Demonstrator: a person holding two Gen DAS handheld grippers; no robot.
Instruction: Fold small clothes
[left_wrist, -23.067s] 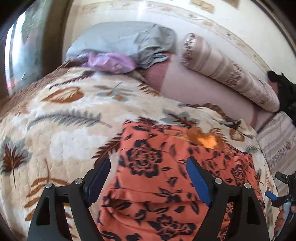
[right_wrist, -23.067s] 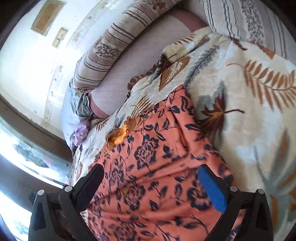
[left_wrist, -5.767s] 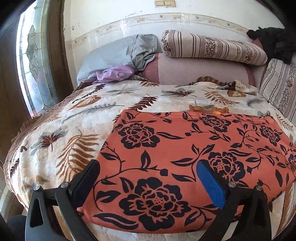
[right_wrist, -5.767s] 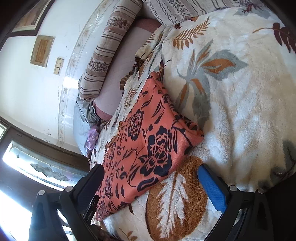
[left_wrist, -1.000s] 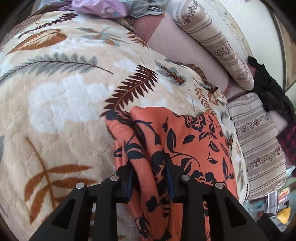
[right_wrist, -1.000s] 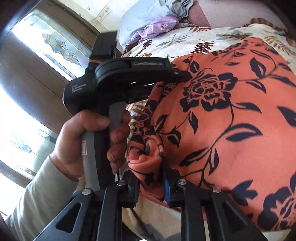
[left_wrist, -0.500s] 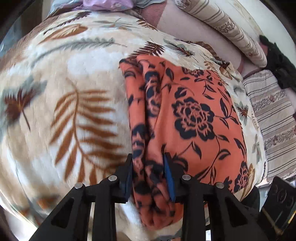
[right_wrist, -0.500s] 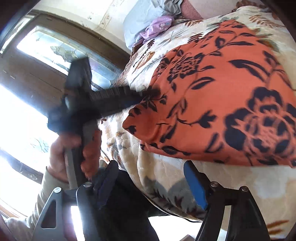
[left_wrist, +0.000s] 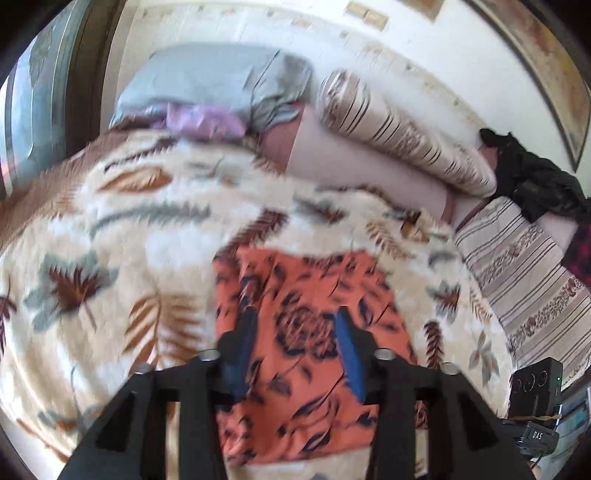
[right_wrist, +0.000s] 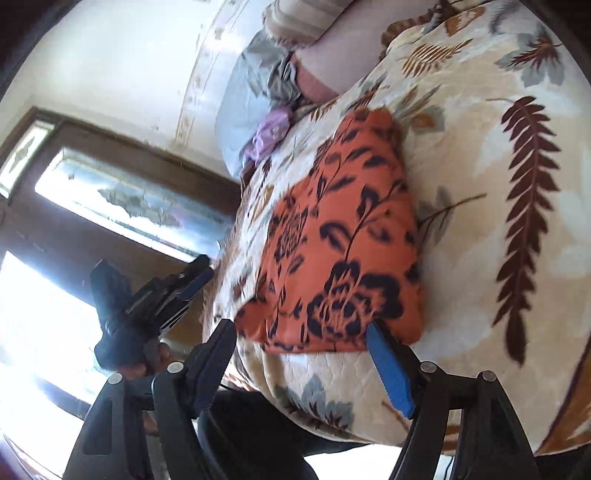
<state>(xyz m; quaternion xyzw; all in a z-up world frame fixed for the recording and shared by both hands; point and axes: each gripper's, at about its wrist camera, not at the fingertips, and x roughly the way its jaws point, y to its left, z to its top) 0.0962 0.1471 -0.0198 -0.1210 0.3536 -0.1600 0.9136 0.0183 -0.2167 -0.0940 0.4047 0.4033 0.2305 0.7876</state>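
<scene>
One folded orange floral garment (left_wrist: 306, 354) lies near the close edge of the leaf-print blanket (left_wrist: 110, 236), held by neither tool. The left gripper (left_wrist: 295, 332) hangs above it, jaws opening, nothing pinched. The right gripper (right_wrist: 301, 350) stands wide and empty just short of the garment. Two striped cushions (left_wrist: 402, 136) lie far right. The device (left_wrist: 535, 402) at right reads "DAS".

Left tool (left_wrist: 295, 332): your jaws are opening, blue pads apart, nothing pinched between them; it points downward.
Right tool (right_wrist: 303, 350): your jaws stand wide apart, pads clear, gripping nothing.
Left hand (right_wrist: 147, 360): seen from the right wrist view, your fingers wrap the left tool's handle, low at the left.
</scene>
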